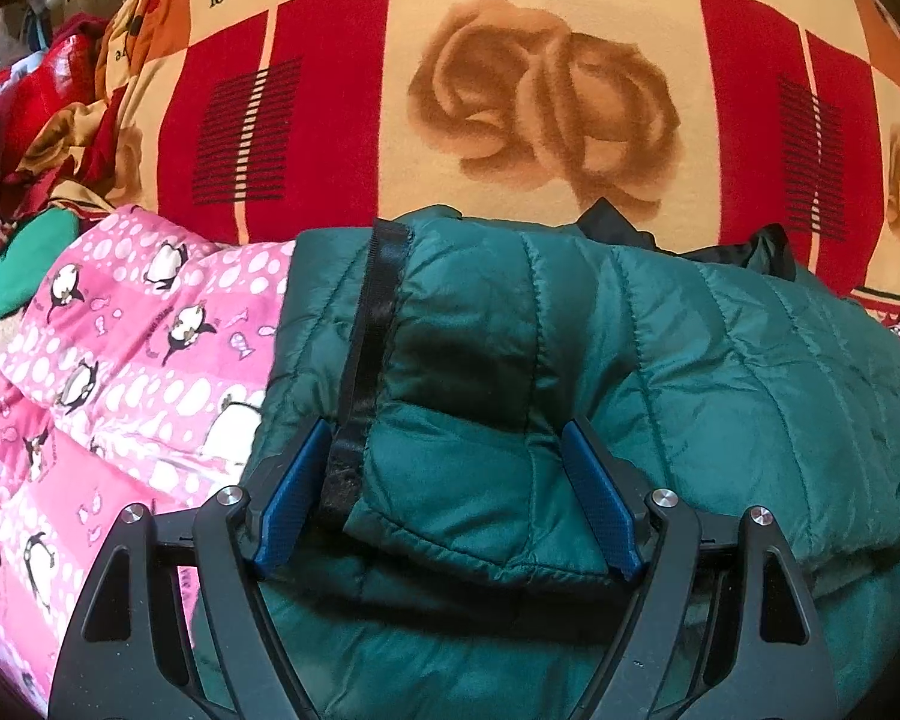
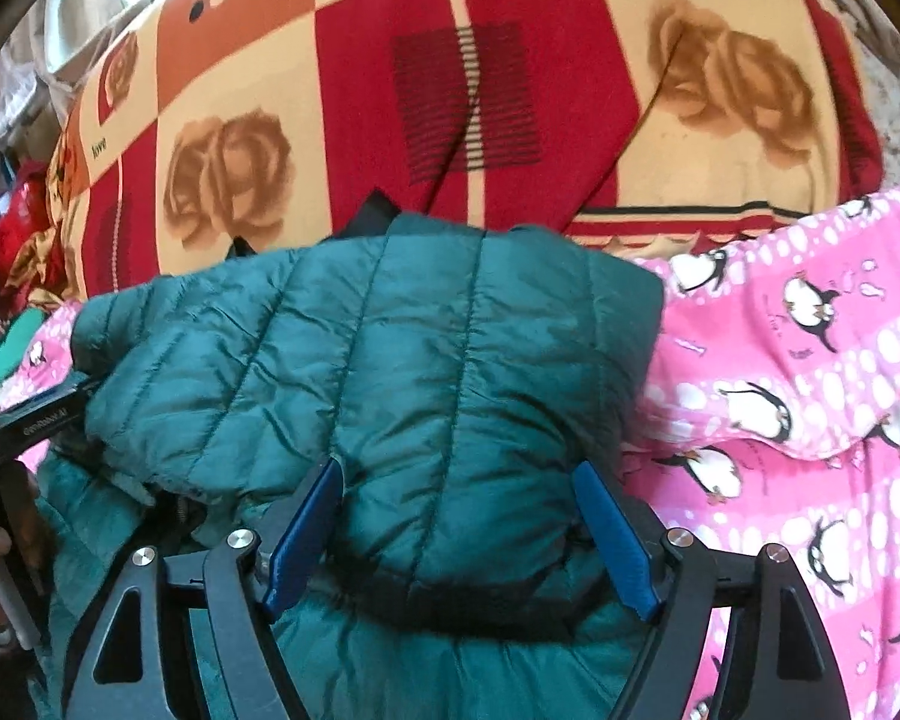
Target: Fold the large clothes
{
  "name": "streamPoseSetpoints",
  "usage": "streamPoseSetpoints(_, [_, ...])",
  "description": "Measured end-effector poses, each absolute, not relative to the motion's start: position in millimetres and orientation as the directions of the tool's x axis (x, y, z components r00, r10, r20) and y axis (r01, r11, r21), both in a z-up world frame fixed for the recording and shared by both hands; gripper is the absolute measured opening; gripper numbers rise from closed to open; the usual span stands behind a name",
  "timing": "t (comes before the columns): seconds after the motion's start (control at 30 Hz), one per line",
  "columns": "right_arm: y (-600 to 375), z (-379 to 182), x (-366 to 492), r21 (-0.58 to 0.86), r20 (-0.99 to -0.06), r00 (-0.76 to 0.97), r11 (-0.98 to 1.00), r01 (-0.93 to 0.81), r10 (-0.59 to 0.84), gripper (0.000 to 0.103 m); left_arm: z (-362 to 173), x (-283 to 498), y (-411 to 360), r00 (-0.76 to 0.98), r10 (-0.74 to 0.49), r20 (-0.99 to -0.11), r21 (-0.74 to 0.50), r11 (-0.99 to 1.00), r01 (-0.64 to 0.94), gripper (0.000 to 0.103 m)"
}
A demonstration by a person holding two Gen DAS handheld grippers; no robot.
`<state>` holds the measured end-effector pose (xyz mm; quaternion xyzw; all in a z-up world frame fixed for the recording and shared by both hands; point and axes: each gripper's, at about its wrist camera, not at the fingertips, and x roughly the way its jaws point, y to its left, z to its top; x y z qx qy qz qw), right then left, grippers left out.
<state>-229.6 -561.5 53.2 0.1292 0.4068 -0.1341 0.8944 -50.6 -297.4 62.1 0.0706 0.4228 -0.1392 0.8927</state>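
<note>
Item: green quilted jacket (image 1: 660,360), partly folded, lying on the pink penguin blanket (image 1: 120,360), near side of the rose-print bedspread (image 1: 540,90).

Left gripper (image 1: 447,498): jaws spread wide, straddling the jacket's folded edge beside its black zip strip (image 1: 366,360); pads not pressing.

Right gripper (image 2: 459,534): jaws likewise spread over a padded fold, nothing clamped.

Advice: close both on matching edges; lift evenly.

Containers: none seen.

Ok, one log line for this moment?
step: folding green jacket | left jaws: open, straddling folded edge | right jaws: open, straddling folded edge | under: pink penguin blanket
</note>
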Motion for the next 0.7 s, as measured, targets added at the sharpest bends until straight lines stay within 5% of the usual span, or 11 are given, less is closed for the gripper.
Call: streamPoseSetpoints(0.7, [-564.4, 62.4, -310.3, 0.166, -0.801, 0.583, 0.889, 0.428, -0.131, 0.078, 79.8, -128.4, -199.4, 0.500, -0.227, -0.835, -0.045, 0.936, 0.349, 0.080])
